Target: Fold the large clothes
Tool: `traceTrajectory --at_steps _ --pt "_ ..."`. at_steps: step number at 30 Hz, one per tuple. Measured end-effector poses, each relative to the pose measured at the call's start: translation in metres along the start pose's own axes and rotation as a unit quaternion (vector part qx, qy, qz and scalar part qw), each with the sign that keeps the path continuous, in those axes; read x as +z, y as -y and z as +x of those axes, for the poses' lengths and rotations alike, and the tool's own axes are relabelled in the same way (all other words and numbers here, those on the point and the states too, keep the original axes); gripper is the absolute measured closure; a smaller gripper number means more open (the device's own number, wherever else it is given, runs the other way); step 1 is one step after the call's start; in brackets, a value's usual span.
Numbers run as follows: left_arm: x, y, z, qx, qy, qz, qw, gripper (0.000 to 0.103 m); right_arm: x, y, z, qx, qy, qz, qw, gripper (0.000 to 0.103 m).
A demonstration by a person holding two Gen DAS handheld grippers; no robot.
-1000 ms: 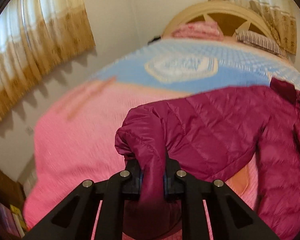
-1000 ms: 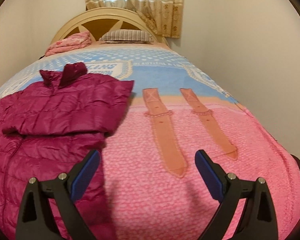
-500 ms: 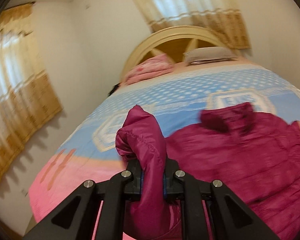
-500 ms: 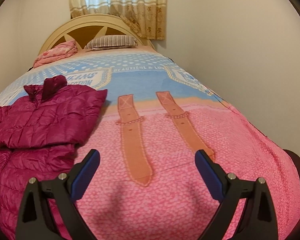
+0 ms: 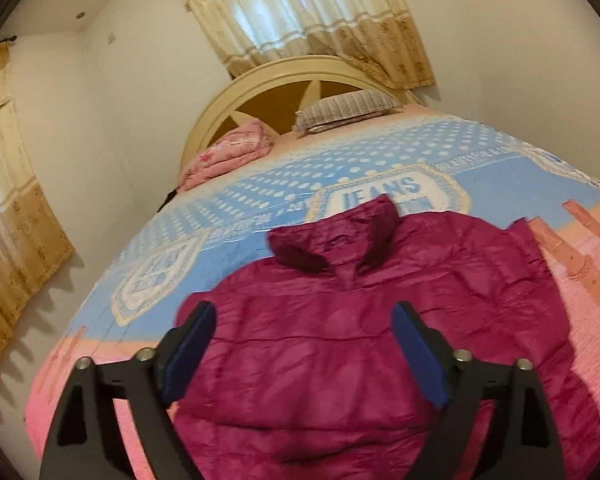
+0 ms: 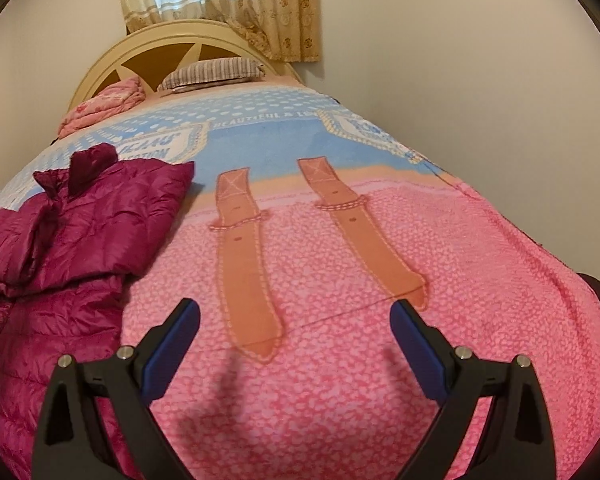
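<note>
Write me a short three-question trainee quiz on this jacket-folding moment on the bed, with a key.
1. True or false: the left gripper is clamped on the magenta jacket.
2. What lies under the open right gripper? A) the jacket B) the pink bedspread C) the striped pillow
3. Fill in: the jacket's collar points toward the bed's ____.

Key: 1 false, its jaws have just been opening and nothing is pinched between them; 2 B; 3 headboard.
</note>
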State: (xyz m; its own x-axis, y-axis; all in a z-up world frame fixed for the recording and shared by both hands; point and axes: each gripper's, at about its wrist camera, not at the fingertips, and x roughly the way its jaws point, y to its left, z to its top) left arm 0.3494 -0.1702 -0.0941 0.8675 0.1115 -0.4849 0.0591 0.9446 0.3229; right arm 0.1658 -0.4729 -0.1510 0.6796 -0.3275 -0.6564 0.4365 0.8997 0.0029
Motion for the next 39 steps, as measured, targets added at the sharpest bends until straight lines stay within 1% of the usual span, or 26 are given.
traceTrajectory --at_steps 2,4,6,8,10,12,13,15,16,17,18,19,20,21,23,26,28,29,30,32,34,35,36,37,38,39 --pt "-0.011 -0.029 0.006 0.015 -0.006 -0.015 0.9998 0.012 0.004 -0.009 -0.001 0.015 -0.003 -0.001 1.000 0.005" --pt "-0.022 -0.053 0.015 0.037 -0.016 -0.028 0.9988 0.012 0.010 -0.026 -0.004 0.042 -0.005 -0.003 0.999 0.005" --pt "-0.039 -0.084 0.029 0.061 -0.039 -0.044 0.9964 0.012 0.017 -0.045 -0.006 0.073 -0.006 -0.005 0.997 0.006" --pt "-0.056 -0.107 0.041 0.072 -0.068 -0.063 0.9932 0.012 0.025 -0.072 -0.006 0.112 -0.014 -0.011 0.994 0.006" --pt "-0.072 -0.124 0.051 0.075 -0.091 -0.083 0.9895 0.012 0.035 -0.105 -0.003 0.150 -0.018 -0.022 0.988 0.008" --pt "-0.086 -0.133 0.059 0.077 -0.112 -0.097 0.9859 0.012 0.039 -0.136 0.002 0.174 -0.028 -0.039 0.984 0.015" --pt "-0.091 -0.135 0.062 0.074 -0.118 -0.103 0.9848 0.012 0.042 -0.156 0.008 0.192 -0.043 -0.050 0.979 0.016" --pt "-0.101 -0.141 0.068 0.069 -0.131 -0.118 0.9819 0.012 0.043 -0.185 0.022 0.212 -0.060 -0.062 0.973 0.023" --pt "-0.103 -0.142 0.071 0.068 -0.135 -0.122 0.9810 0.012 0.043 -0.196 0.028 0.215 -0.066 -0.067 0.972 0.023" --pt "-0.106 -0.144 0.073 0.066 -0.139 -0.126 0.9801 0.012 0.042 -0.208 0.035 0.215 -0.073 -0.074 0.971 0.027" --pt "-0.108 -0.146 0.075 0.065 -0.142 -0.131 0.9790 0.012 0.040 -0.219 0.043 0.214 -0.080 -0.083 0.970 0.041" --pt "-0.109 -0.148 0.077 0.063 -0.146 -0.134 0.9781 0.012 0.038 -0.225 0.050 0.218 -0.091 -0.088 0.968 0.051" --pt "-0.110 -0.149 0.079 0.061 -0.149 -0.137 0.9774 0.012 0.035 -0.230 0.058 0.228 -0.107 -0.091 0.964 0.075" --pt "-0.112 -0.151 0.081 0.058 -0.154 -0.139 0.9766 0.012 0.032 -0.231 0.063 0.231 -0.117 -0.088 0.962 0.079" --pt "-0.113 -0.154 0.083 0.055 -0.157 -0.139 0.9763 0.012 0.029 -0.224 0.062 0.222 -0.111 -0.081 0.965 0.082" --pt "-0.118 -0.156 0.085 0.047 -0.162 -0.139 0.9759 0.012 0.025 -0.211 0.059 0.185 -0.103 -0.089 0.973 0.082" --pt "-0.121 -0.156 0.087 0.041 -0.168 -0.142 0.9747 0.012 0.025 -0.203 0.062 0.171 -0.106 -0.083 0.976 0.080" --pt "-0.121 -0.156 0.087 0.038 -0.170 -0.144 0.9741 0.012 0.026 -0.203 0.063 0.172 -0.109 -0.083 0.976 0.076" --pt "-0.120 -0.157 0.087 0.036 -0.173 -0.147 0.9733 0.012 0.028 -0.205 0.063 0.170 -0.108 -0.088 0.976 0.063" --pt "-0.115 -0.160 0.081 0.033 -0.169 -0.153 0.9731 0.012 0.032 -0.202 0.054 0.148 -0.093 -0.093 0.980 0.045" --pt "-0.102 -0.166 0.072 0.030 -0.150 -0.161 0.9749 0.012 0.040 -0.195 0.039 0.131 -0.066 -0.084 0.986 0.045" --pt "-0.094 -0.170 0.067 0.030 -0.141 -0.166 0.9755 0.012 0.045 -0.192 0.030 0.124 -0.051 -0.078 0.988 0.049" --pt "-0.085 -0.172 0.064 0.030 -0.133 -0.173 0.9755 0.012 0.050 -0.190 0.020 0.123 -0.034 -0.070 0.989 0.060" --pt "-0.077 -0.173 0.062 0.025 -0.124 -0.181 0.9752 0.012 0.054 -0.191 0.014 0.125 -0.025 -0.067 0.990 0.068" --pt "-0.067 -0.173 0.060 0.017 -0.117 -0.191 0.9745 0.012 0.059 -0.194 0.008 0.130 -0.018 -0.065 0.989 0.077" --pt "-0.058 -0.171 0.060 0.006 -0.111 -0.198 0.9740 0.012 0.064 -0.198 0.005 0.140 -0.015 -0.064 0.988 0.078"
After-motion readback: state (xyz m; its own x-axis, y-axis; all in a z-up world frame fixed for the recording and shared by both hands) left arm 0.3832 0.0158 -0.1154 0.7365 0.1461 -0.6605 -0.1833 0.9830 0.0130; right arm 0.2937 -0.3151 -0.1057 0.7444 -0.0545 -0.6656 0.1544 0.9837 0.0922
